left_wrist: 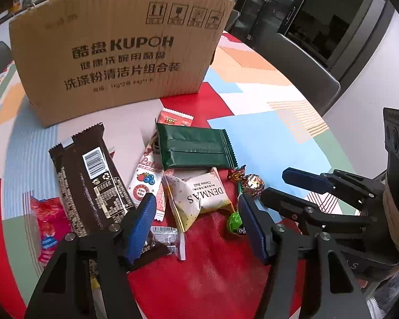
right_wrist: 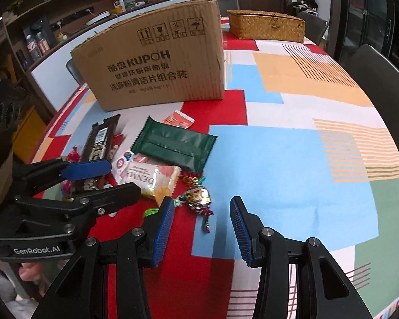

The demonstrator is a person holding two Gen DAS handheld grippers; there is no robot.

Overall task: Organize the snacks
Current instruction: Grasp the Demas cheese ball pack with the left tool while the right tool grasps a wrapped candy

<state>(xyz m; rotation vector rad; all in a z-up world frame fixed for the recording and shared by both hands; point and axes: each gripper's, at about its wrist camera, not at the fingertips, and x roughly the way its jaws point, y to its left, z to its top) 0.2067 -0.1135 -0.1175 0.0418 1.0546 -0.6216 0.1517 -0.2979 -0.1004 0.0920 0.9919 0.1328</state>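
Note:
A heap of snacks lies on the patchwork tablecloth in front of a cardboard box [left_wrist: 114,53] [right_wrist: 157,61]. My left gripper [left_wrist: 196,212] [right_wrist: 119,178] hangs open just above the heap, its blue pads either side of the white DENMAS packet [left_wrist: 204,196] [right_wrist: 149,175] without touching it. A dark brown chocolate bar [left_wrist: 93,183] [right_wrist: 98,143] lies to its left and a green packet [left_wrist: 196,148] [right_wrist: 175,146] behind it. My right gripper [right_wrist: 201,207] [left_wrist: 284,186] is open over a shiny foil-wrapped candy [right_wrist: 199,196] [left_wrist: 254,183]. A small green candy [left_wrist: 234,223] [right_wrist: 151,211] lies between the two grippers.
A berry stick packet [left_wrist: 146,183], a pink packet [left_wrist: 48,226] and a red packet [left_wrist: 175,118] also lie in the heap. A woven lidded basket [right_wrist: 266,24] stands at the table's far end. Dark chairs [right_wrist: 380,79] [left_wrist: 300,69] line the right edge.

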